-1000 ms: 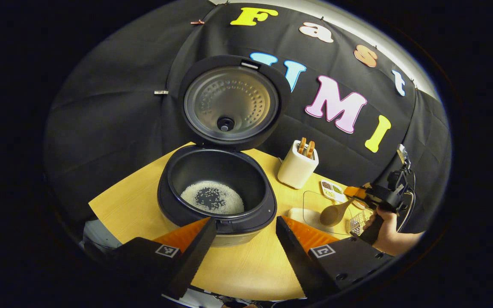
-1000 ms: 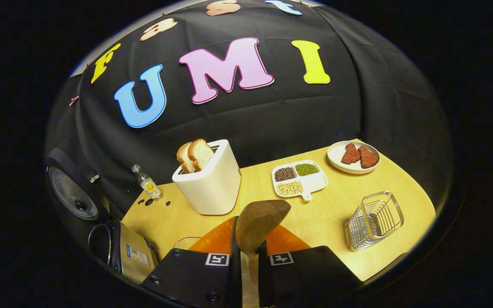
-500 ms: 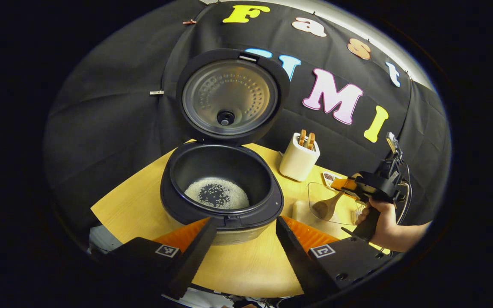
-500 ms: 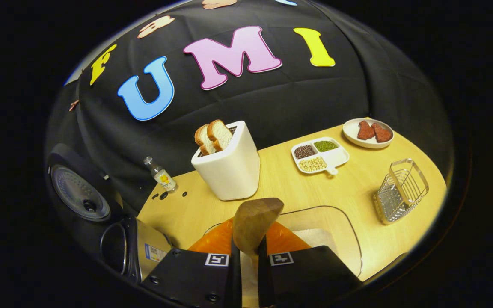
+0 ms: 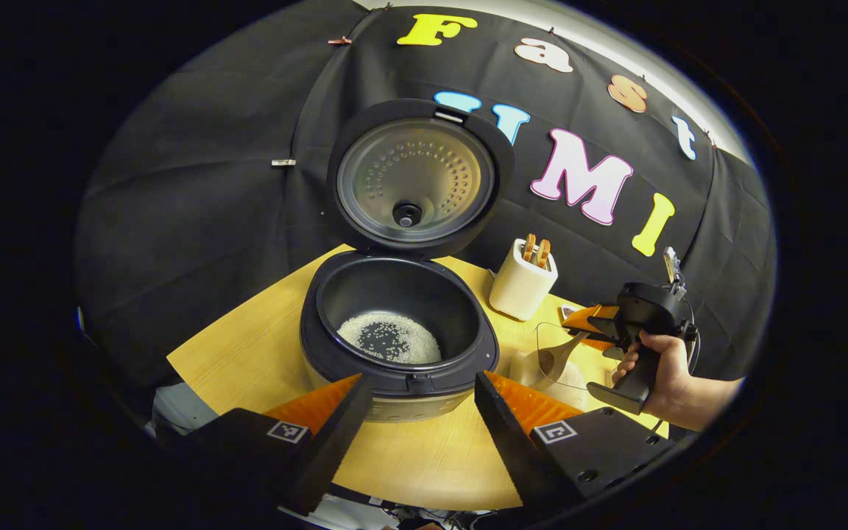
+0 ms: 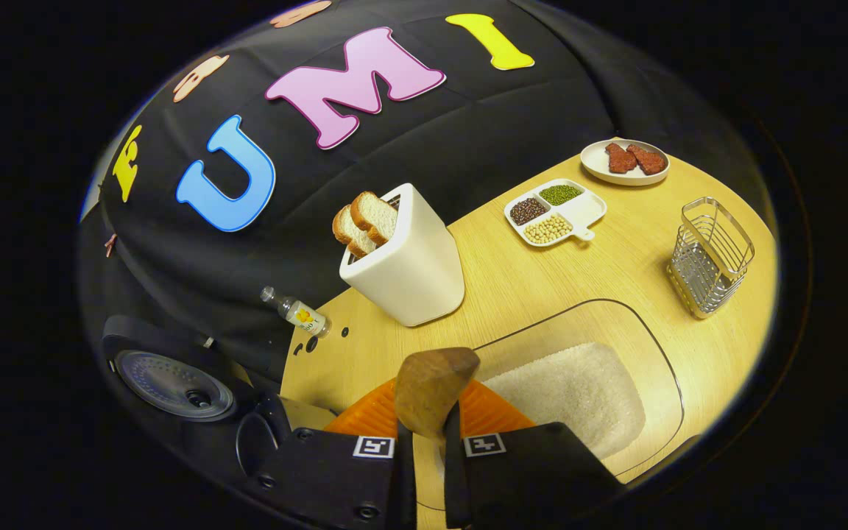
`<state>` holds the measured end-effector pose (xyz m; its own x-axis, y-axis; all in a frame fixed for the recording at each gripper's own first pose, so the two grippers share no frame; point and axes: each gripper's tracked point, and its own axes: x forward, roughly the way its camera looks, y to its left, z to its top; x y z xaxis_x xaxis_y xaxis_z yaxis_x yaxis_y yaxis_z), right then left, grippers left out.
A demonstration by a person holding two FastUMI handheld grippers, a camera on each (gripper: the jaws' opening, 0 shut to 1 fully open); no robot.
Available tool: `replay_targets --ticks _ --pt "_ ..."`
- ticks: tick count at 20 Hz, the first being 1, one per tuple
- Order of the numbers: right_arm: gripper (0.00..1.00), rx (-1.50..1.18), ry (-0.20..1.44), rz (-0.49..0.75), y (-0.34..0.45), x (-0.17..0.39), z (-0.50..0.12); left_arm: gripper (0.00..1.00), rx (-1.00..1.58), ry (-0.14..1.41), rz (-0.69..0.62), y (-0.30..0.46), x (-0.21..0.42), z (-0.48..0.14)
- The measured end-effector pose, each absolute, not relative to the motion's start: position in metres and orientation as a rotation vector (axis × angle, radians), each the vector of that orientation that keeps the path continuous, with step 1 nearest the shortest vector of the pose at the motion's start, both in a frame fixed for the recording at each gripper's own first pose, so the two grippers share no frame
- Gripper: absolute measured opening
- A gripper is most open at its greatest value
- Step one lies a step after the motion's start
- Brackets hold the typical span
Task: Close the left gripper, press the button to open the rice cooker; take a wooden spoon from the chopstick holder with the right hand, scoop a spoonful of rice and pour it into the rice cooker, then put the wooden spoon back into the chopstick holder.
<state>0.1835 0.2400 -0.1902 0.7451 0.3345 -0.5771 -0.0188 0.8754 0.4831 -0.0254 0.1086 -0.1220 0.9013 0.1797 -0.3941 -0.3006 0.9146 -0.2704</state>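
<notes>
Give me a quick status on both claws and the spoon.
Left claw open, idle before the open rice cooker. Right claw shut on wooden spoon, bowl over the rice tray. Nothing in the way.

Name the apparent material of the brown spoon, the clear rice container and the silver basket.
Brown spoon: wood, matte, faint grain. Clear rice container: probably plastic, possibly glass; table shows through its wall. Silver basket: metal wire, shiny, open grid.

Both views downward, table [image 5: 424, 464] shared
</notes>
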Motion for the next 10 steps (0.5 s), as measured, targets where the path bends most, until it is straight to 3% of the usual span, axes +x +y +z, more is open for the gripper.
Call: replay_targets --ticks 10 --pt "0.19 0.795 0.774 0.038 0.164 0.178 -0.189 0.95 -0.31 0.374 0.244 0.112 -0.025 -0.119"
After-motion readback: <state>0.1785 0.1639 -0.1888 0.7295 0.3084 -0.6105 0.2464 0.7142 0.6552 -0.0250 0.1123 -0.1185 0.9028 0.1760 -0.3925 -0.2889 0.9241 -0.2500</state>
